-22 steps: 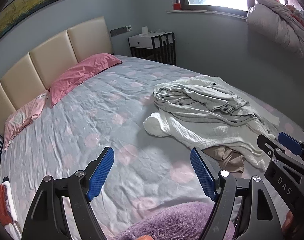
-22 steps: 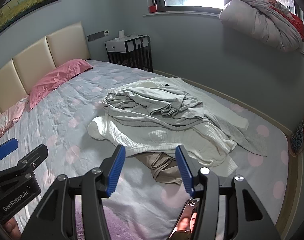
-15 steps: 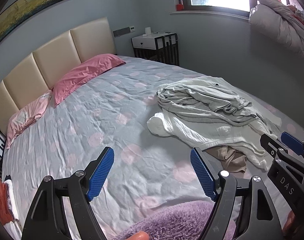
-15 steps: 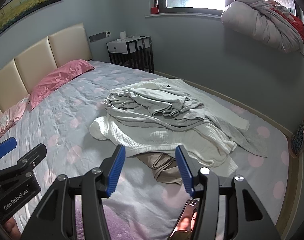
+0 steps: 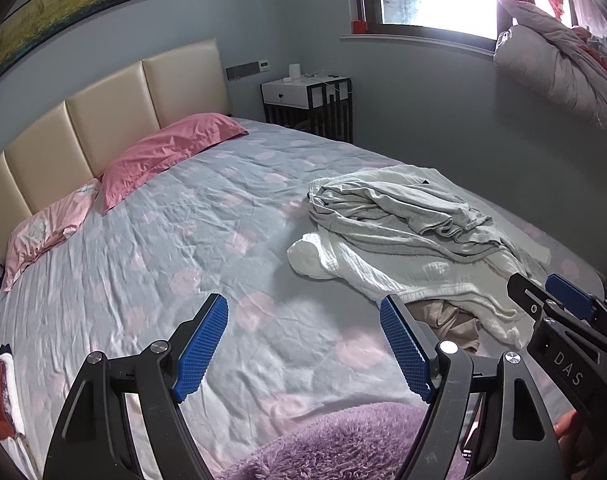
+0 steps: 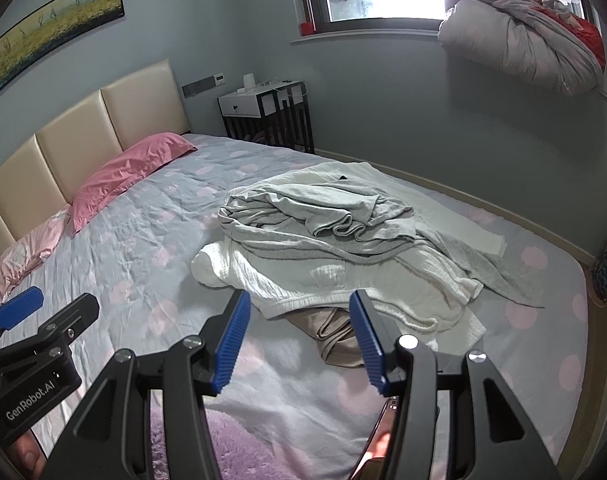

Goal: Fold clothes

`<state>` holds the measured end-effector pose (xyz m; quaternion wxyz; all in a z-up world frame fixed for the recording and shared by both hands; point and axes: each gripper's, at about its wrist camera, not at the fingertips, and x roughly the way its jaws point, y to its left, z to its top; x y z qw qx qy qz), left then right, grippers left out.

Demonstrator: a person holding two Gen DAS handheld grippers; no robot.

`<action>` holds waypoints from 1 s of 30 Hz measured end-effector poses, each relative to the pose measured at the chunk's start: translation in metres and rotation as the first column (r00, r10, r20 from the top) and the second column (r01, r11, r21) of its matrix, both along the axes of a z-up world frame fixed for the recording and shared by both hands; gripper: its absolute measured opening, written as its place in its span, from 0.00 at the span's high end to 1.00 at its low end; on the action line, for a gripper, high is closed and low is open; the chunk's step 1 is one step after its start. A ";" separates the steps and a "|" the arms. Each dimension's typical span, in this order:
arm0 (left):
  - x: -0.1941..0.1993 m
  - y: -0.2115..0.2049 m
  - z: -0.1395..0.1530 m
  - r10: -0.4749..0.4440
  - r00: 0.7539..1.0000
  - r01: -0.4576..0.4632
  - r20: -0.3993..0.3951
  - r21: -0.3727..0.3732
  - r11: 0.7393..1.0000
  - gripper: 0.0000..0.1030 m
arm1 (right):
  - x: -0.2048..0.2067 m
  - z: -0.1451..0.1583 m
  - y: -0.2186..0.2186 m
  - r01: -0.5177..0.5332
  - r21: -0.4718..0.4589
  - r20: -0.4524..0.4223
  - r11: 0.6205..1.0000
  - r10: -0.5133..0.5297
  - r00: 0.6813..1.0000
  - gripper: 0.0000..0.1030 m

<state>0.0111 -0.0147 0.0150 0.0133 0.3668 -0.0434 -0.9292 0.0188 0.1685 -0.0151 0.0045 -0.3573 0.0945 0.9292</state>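
While both our tools hang above the bed (image 5: 151,248), the left tool (image 5: 303,344) gapes wide and empty, and the right tool (image 6: 299,336) stands released, gripping nothing. Ahead, the clothes pile (image 6: 343,248) lies crumpled on the bed's right half, untouched.

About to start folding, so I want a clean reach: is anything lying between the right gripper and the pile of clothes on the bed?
Nothing visible. The right gripper is open and empty, and only bare bedsheet lies between it and the pile of clothes. The left gripper is off to the side, out of that path.
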 end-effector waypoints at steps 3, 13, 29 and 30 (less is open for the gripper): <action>0.001 0.002 -0.001 -0.003 1.000 0.003 -0.004 -0.005 1.000 0.23 | 0.002 0.001 0.002 -0.004 -0.005 -0.024 1.000 0.004 1.000 0.53; 0.003 0.007 -0.005 0.004 1.000 -0.005 -0.009 -0.008 1.000 0.23 | 0.003 0.003 0.000 -0.022 -0.007 -0.042 1.000 0.021 0.999 0.54; 0.001 0.005 -0.010 0.020 1.000 -0.020 0.006 0.001 1.000 0.22 | 0.003 0.002 -0.001 -0.016 -0.005 -0.042 1.000 0.015 0.999 0.54; 0.001 0.005 -0.010 0.020 1.000 -0.021 0.008 0.001 1.000 0.23 | 0.003 0.002 -0.001 -0.015 -0.006 -0.041 1.000 0.014 0.999 0.54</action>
